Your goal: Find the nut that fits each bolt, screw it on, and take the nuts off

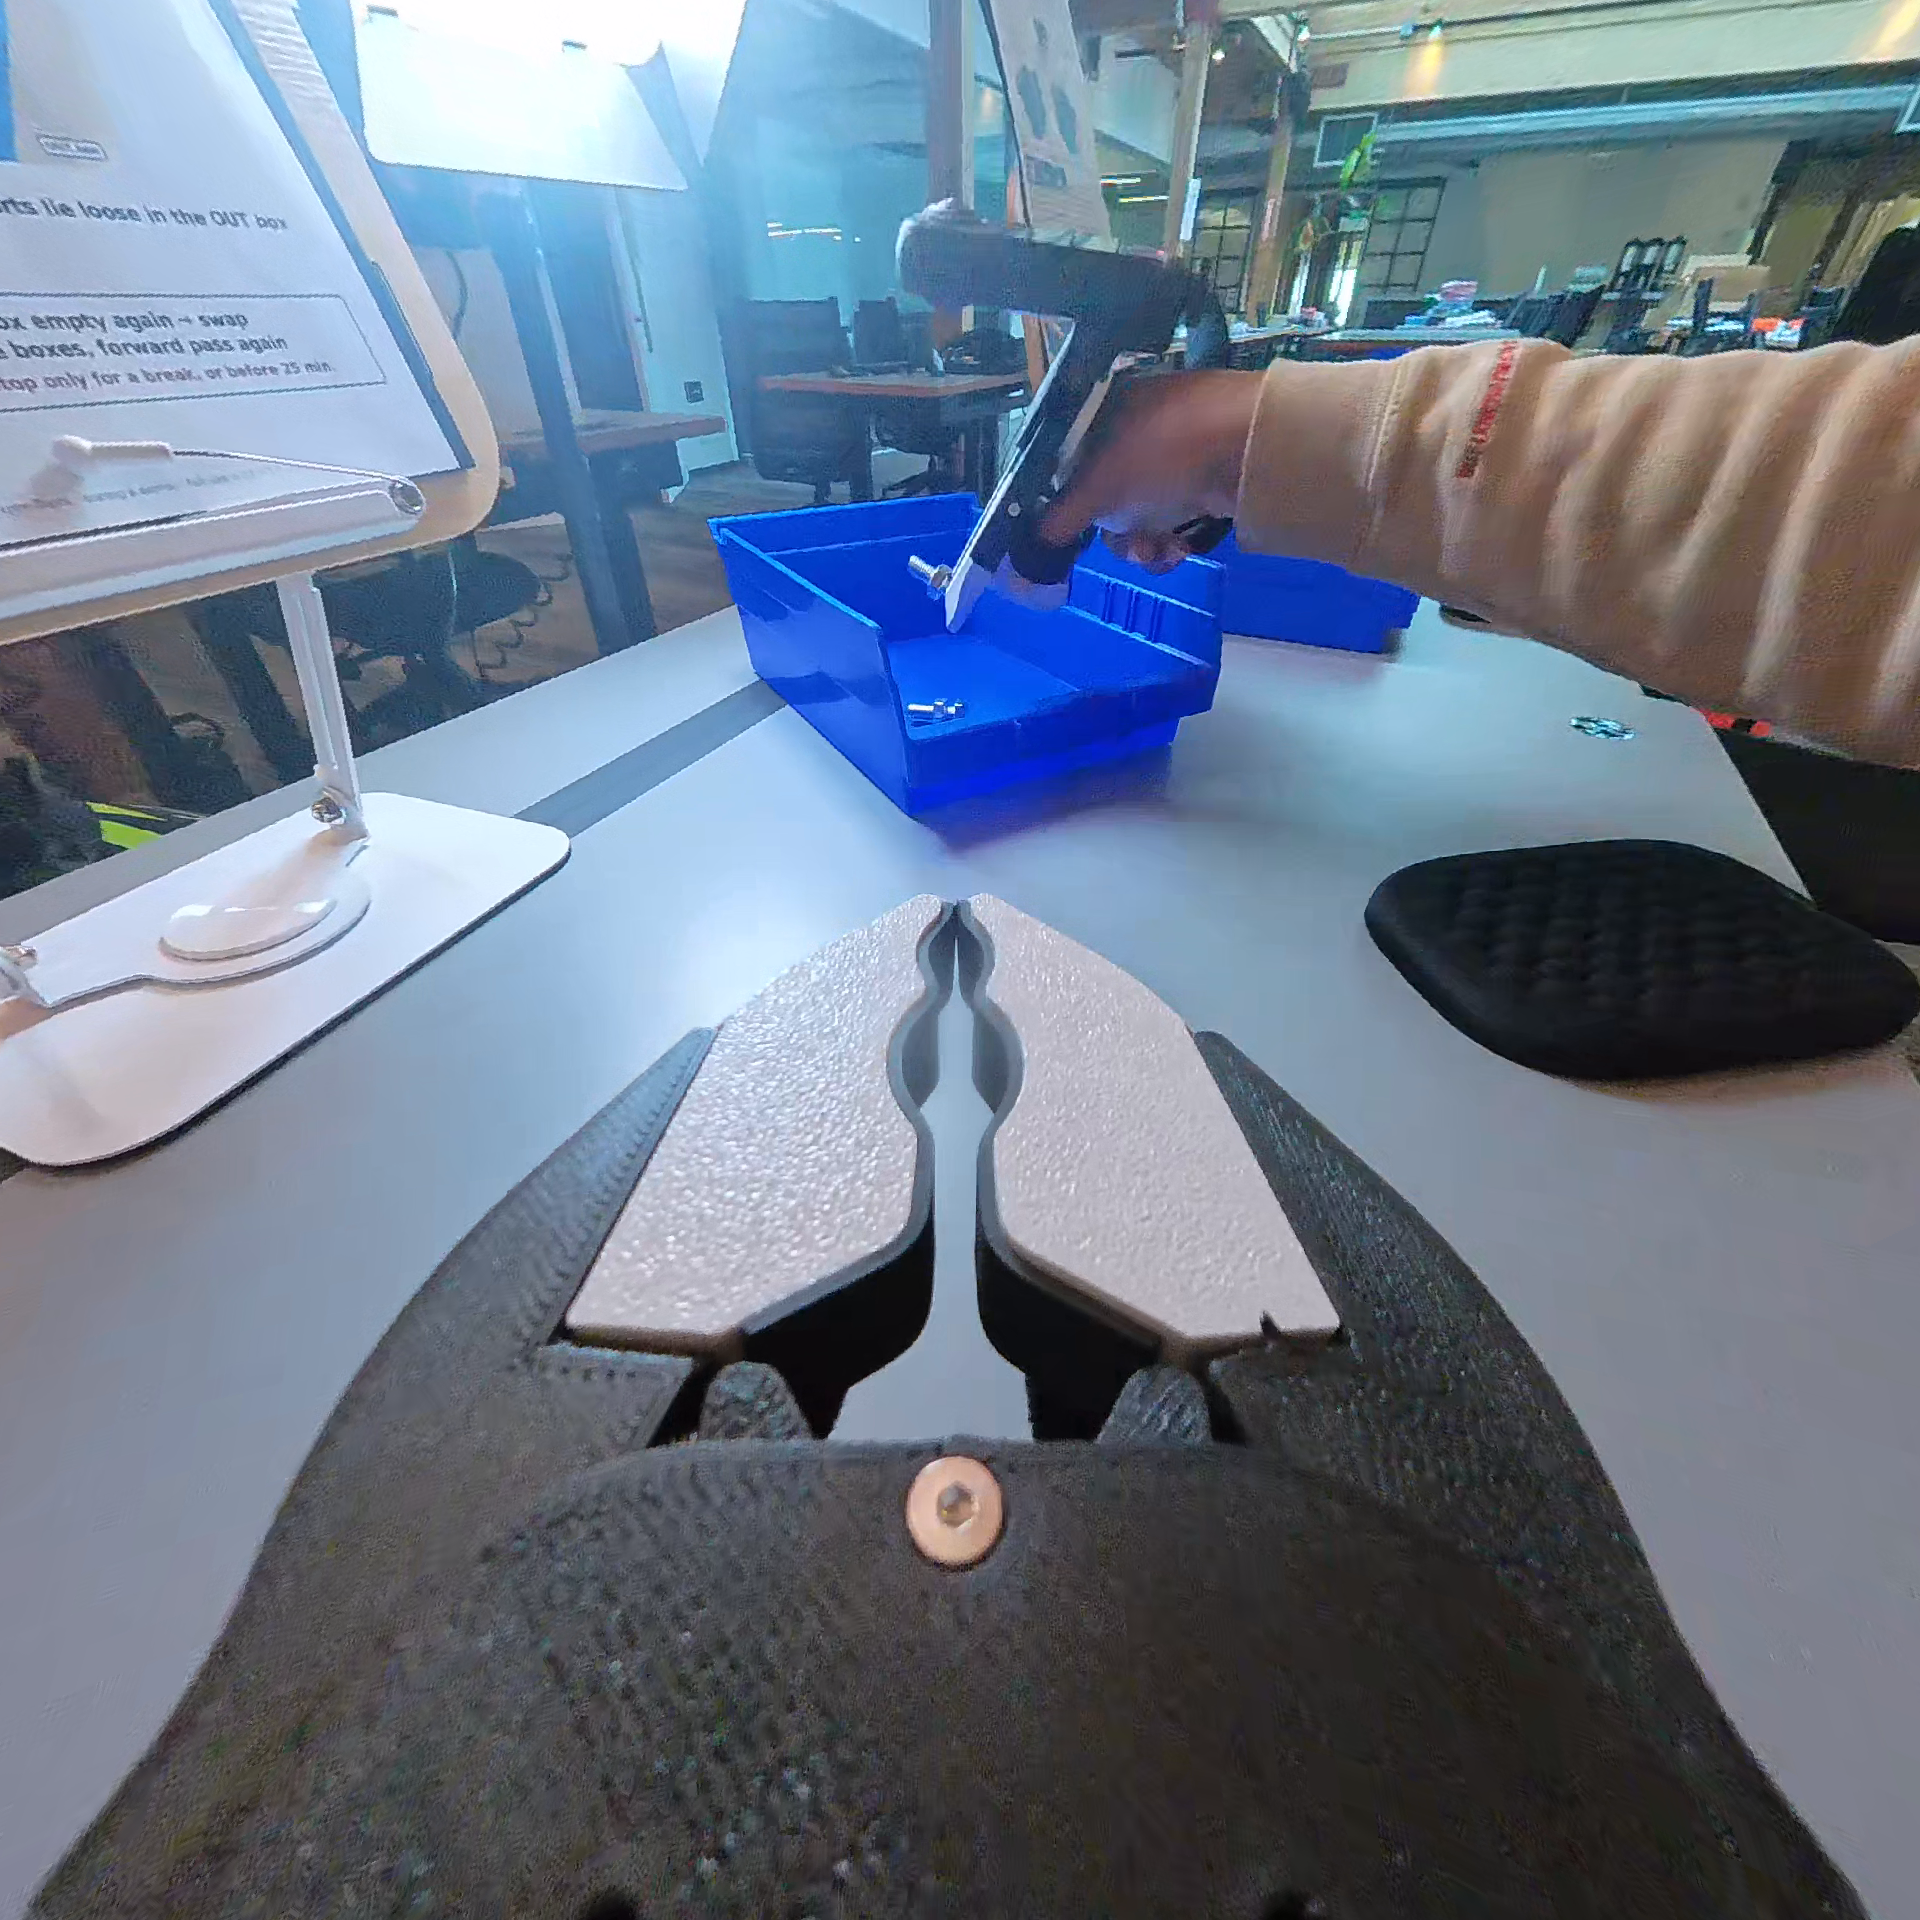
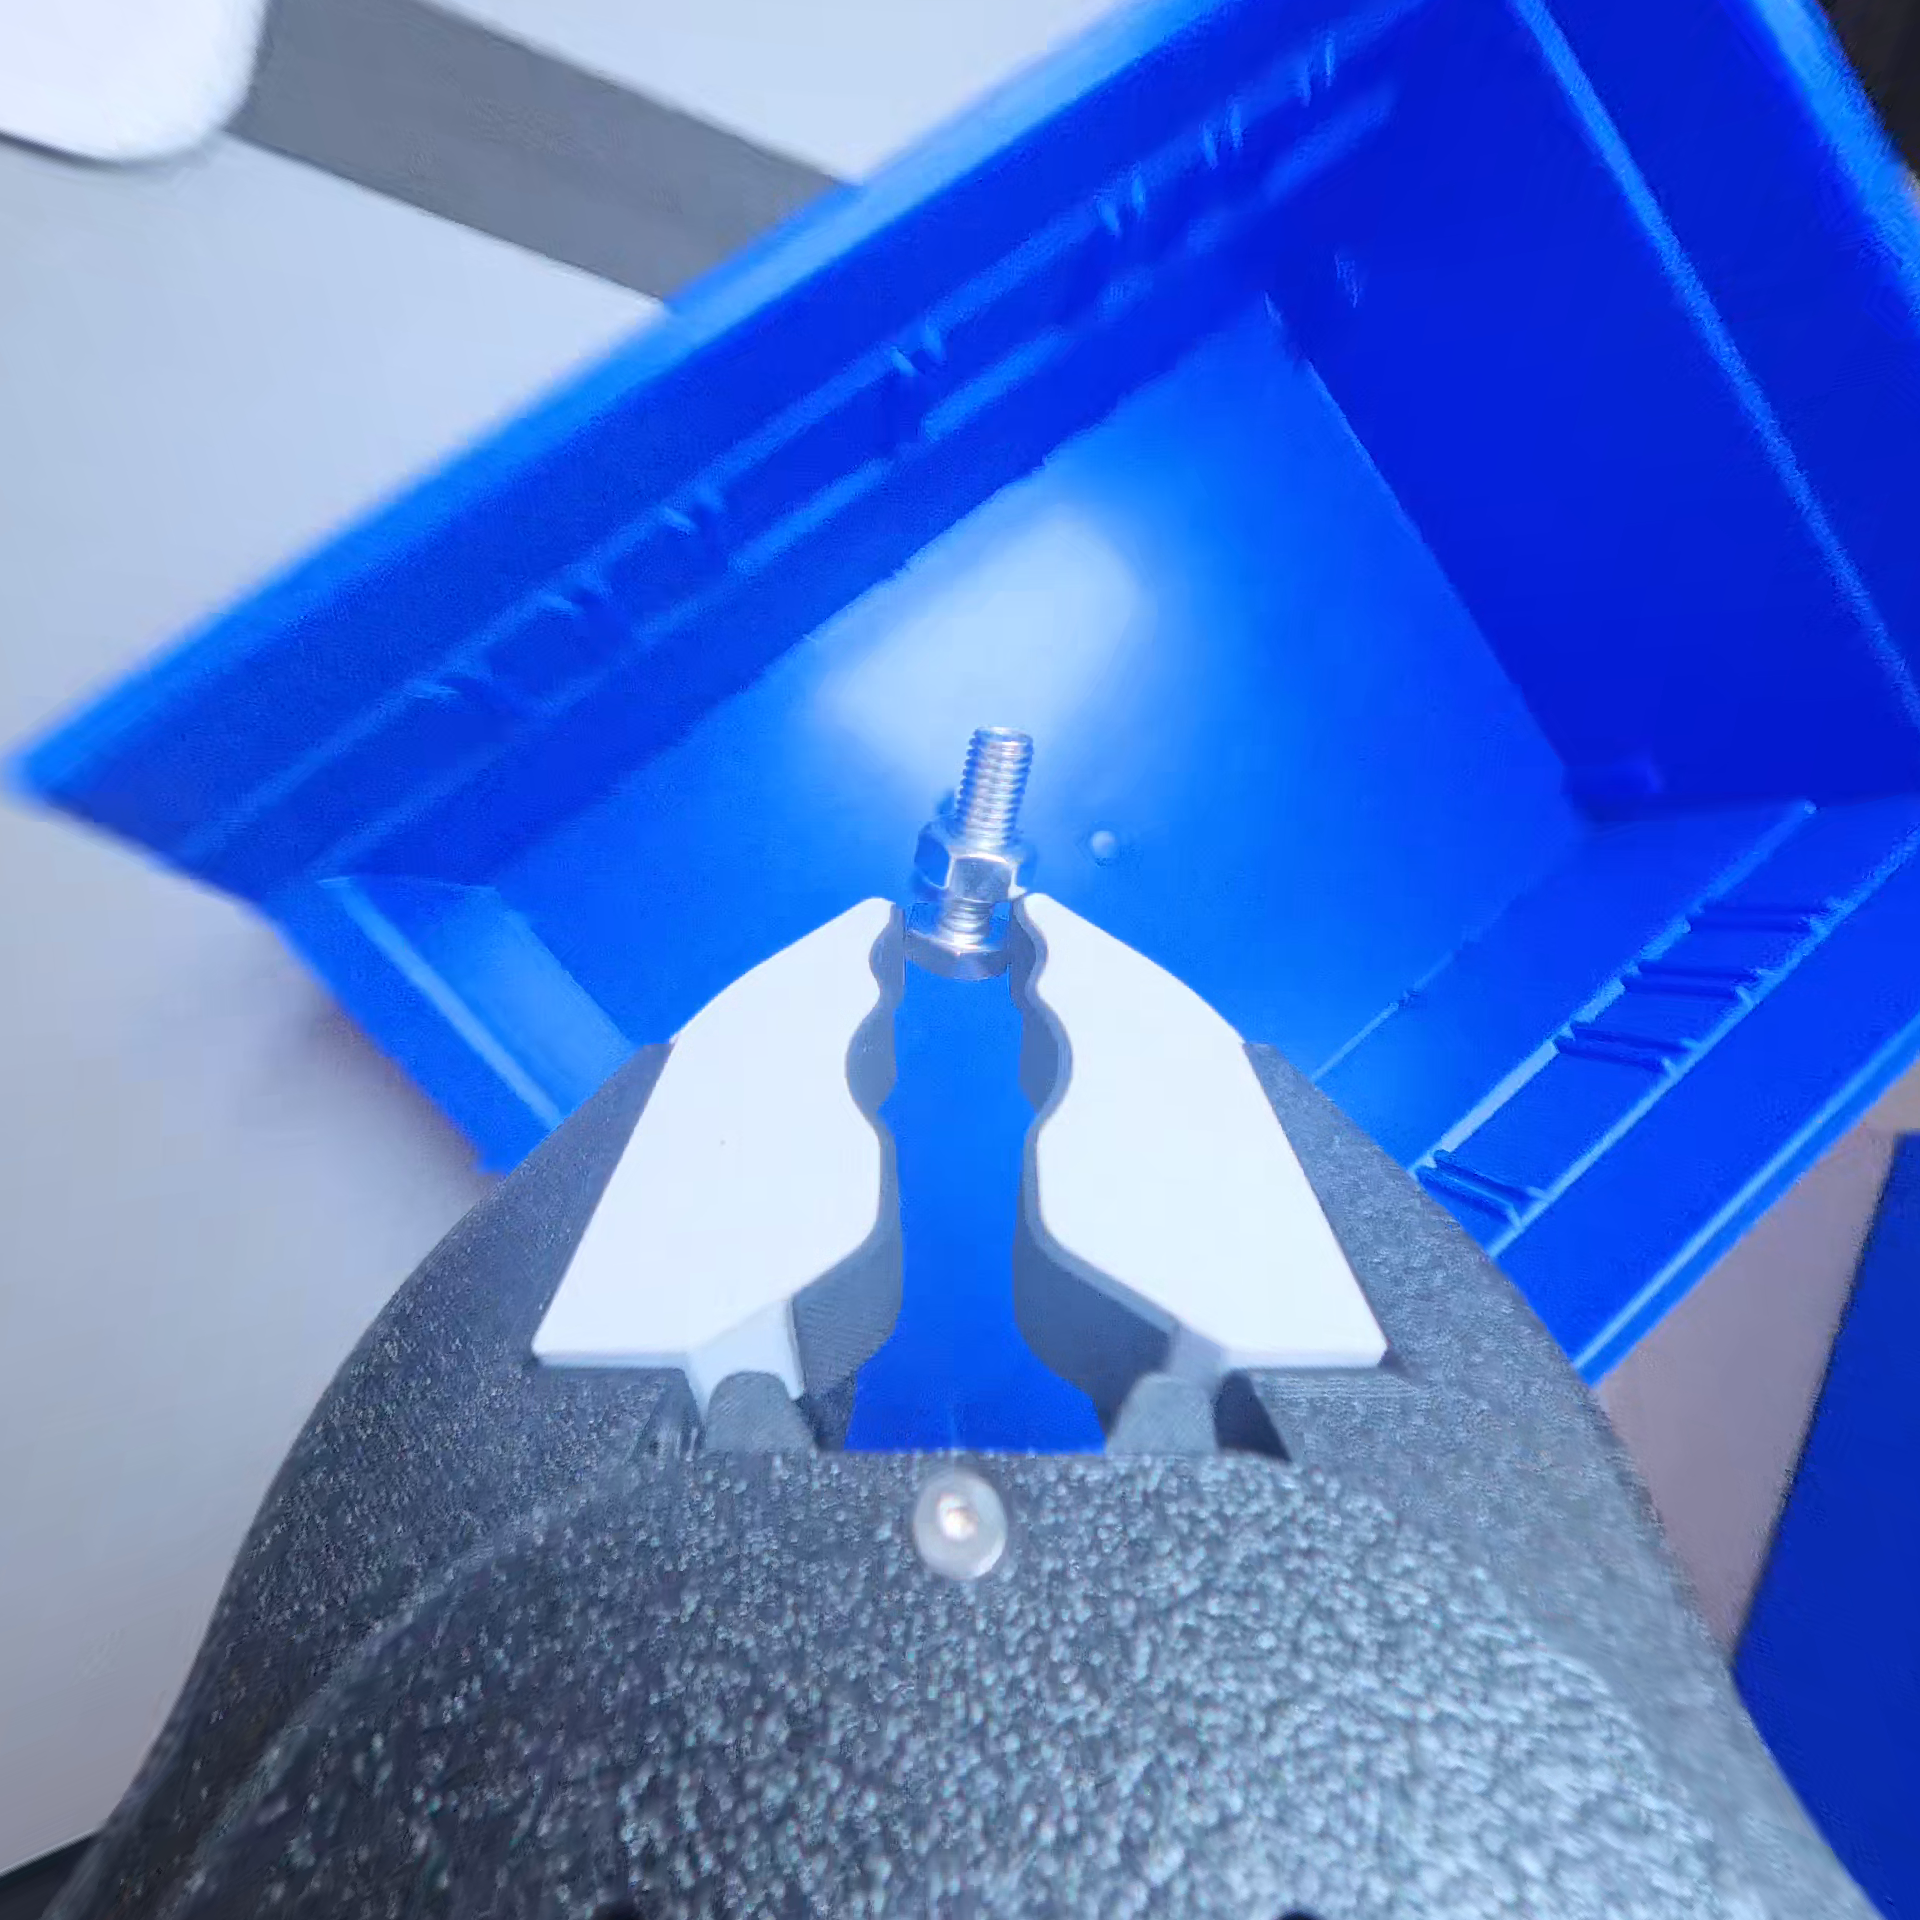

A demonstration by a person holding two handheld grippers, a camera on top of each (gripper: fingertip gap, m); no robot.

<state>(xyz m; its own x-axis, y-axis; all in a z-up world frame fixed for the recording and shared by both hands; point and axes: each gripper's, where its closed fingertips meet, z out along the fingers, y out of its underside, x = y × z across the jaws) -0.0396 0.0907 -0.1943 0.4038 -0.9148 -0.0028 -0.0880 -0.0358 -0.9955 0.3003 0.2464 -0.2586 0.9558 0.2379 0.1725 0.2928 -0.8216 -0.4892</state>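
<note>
My right gripper [image 2: 958,925] is shut on the hex head of a silver bolt [image 2: 971,831] with a nut [image 2: 971,871] threaded on its shank. It holds the bolt over the open blue bin [image 2: 1299,436]. The left wrist view shows the same gripper [image 1: 961,603] with the bolt [image 1: 928,572] sticking out, above the bin [image 1: 821,623]. Another bolt with a nut [image 1: 935,711] lies on the bin floor near its front. My left gripper [image 1: 956,914] is shut with nothing between its pads, low over the grey table [image 1: 727,987], short of the bin.
A white document stand [image 1: 239,914] with a printed sheet is at the left. A black padded mat [image 1: 1631,956] lies at the right. A second blue bin [image 1: 1320,613] sits behind the first. A person's sleeve [image 1: 1610,520] reaches in from the right. My right fingertips sit around 40 centimeters from my left ones.
</note>
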